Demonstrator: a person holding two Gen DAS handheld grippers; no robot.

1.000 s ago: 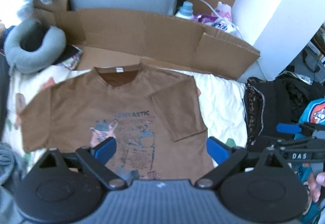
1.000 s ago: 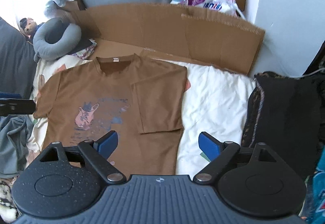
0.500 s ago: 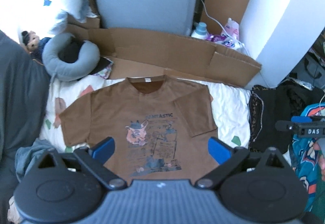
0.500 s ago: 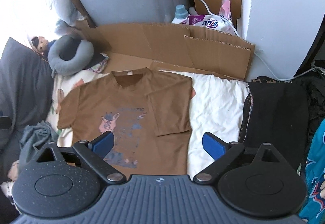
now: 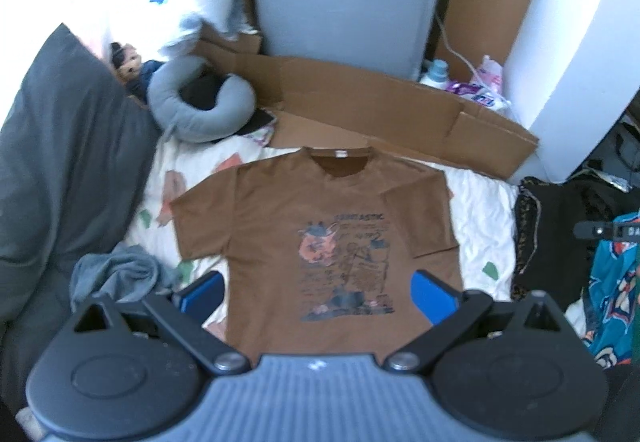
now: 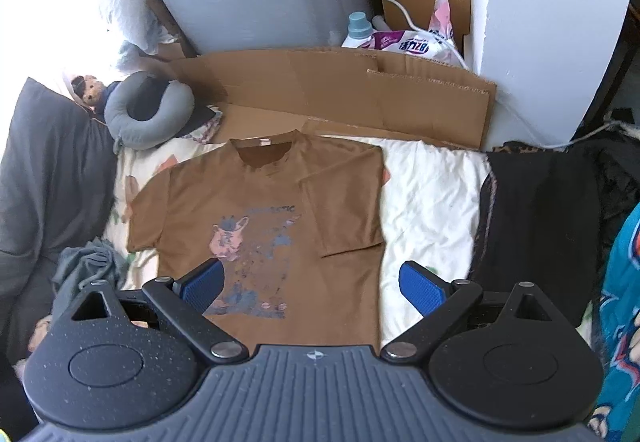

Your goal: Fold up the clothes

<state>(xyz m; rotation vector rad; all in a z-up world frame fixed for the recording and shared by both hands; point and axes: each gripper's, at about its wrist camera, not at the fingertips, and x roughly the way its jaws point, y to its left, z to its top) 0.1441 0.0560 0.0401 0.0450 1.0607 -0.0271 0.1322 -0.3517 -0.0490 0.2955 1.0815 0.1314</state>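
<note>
— Grey stuff sat furthest left: a dark duvet (image 5: 60,161), a crumpled grey garment (image 5: 120,276) and a neck pillow (image 5: 200,113) up by the cardboard (image 5: 360,101).

— And the shirt?

— Brown T-shirt (image 5: 320,226) lay flat on the white bed sheet (image 5: 484,209), collar toward the cardboard, print facing up. One sleeve was spread out on the left; the other was folded in over the chest.

— Were the tools on it?

— No. Left hand-held gripper (image 5: 316,292) hung above the hem, blue pads spread wide, gripping nothing. Right hand-held gripper (image 6: 312,282) was likewise released and empty, over the shirt's right edge.

— Further right?

— Black clothing (image 6: 532,209) heaped beside the sheet, then a teal printed fabric (image 6: 620,282).
</note>
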